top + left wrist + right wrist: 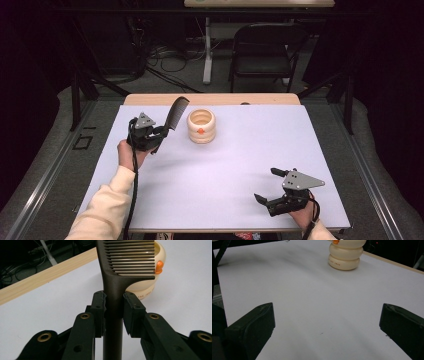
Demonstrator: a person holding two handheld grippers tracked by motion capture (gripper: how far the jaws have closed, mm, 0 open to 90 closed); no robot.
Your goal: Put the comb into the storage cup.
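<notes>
Left of centre in the high view: my left gripper [159, 134] sits raised over the white table [225, 170], at the upper left of the sheet. Jaws clenched on the handle of a dark comb [176, 114]. The comb slants up and to the right from the jaws, teeth end topmost, just left of the cup.

Left gripper view, centre of frame: comb [113, 297] handle runs straight up between my two pads [98, 306], both pressed against it. Teeth fan out to the right at the top of the frame. Behind them, upper right, the cream ribbed cup [150, 277] with an orange mark on its side.

Middle of the high view, upper half: cup [201, 126] stands upright on the sheet, mouth open, orange mark facing the near edge. Comb and cup close together; I cannot tell whether they touch.

Lower right of the high view: my right gripper [269, 186] lies low near the table's near edge, jaws released and spread wide, nothing between them.

Right gripper view: one black jaw at lower left, one at lower right, bare white sheet between. Cup [345, 255] at the top, right of centre, well apart from the jaws.
</notes>
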